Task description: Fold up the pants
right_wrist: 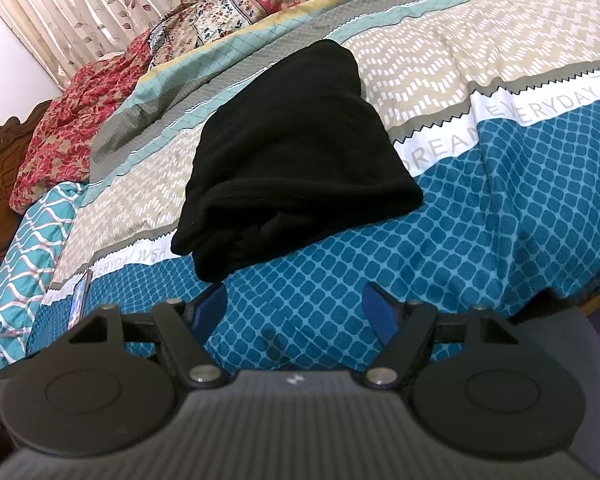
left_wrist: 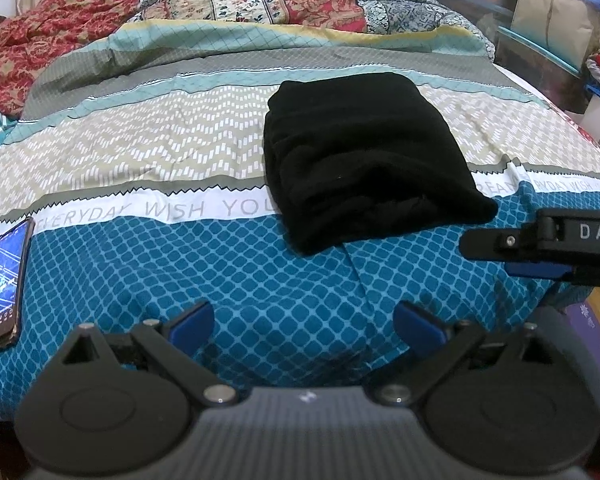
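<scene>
Above the bedspread [left_wrist: 100, 264], both grippers [left_wrist: 304, 320] hover, jaws apart.

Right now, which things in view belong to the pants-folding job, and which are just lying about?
Job: pants, folded on the bed; left claw and right claw, both open and empty.
Lying about: phone, red quilt, curtain.
</scene>
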Demonstrator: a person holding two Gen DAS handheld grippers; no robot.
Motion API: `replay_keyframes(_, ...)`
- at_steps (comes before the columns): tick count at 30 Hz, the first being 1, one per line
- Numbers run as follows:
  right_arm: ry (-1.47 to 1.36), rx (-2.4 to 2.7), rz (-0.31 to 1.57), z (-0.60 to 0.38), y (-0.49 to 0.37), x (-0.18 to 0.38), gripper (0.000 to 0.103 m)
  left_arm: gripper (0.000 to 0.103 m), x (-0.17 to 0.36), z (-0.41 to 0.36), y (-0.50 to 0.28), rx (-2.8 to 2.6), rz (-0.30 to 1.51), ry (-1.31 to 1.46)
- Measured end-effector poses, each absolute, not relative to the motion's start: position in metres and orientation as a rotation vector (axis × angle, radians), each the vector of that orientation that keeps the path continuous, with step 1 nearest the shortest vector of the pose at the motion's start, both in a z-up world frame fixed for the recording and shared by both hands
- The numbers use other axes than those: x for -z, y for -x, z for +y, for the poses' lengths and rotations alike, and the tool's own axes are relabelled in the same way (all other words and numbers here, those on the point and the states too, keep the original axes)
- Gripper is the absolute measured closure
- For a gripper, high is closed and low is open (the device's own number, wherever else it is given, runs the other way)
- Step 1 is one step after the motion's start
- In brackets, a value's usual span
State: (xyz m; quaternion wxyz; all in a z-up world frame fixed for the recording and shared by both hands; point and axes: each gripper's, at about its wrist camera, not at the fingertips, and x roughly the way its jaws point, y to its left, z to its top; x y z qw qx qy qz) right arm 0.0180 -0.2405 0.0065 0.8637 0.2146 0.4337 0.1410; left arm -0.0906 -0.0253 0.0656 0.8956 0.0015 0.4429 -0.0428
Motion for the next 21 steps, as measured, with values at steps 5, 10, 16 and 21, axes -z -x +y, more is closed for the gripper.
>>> replay_keyframes(5,-0.447,-0.297,0.907,-0.2403,-0.0180,-0.0066,0.026,0.003,-0.0652,-0.0259,0.0898,0.091,0.924,-0.004)
replay_keyframes(10,-0.444,-0.296,0.905,-0.2404,-0.0178,-0.0068,0.026,0.003,-0.0650,-0.0250,0.0893,0.089,0.930,-0.001)
replay_keyframes(16,-0.444,-0.298,0.905,-0.2405,-0.0180,-0.0068,0.026,0.004,-0.0645,-0.0257,0.0885,0.093,0.931,-0.009)
replay_keyframes(21,-0.445,-0.297,0.908,-0.2410,-0.0186,-0.0058,0.026,0.004,-0.0631,-0.0254,0.0864,0.094,0.938,-0.005)
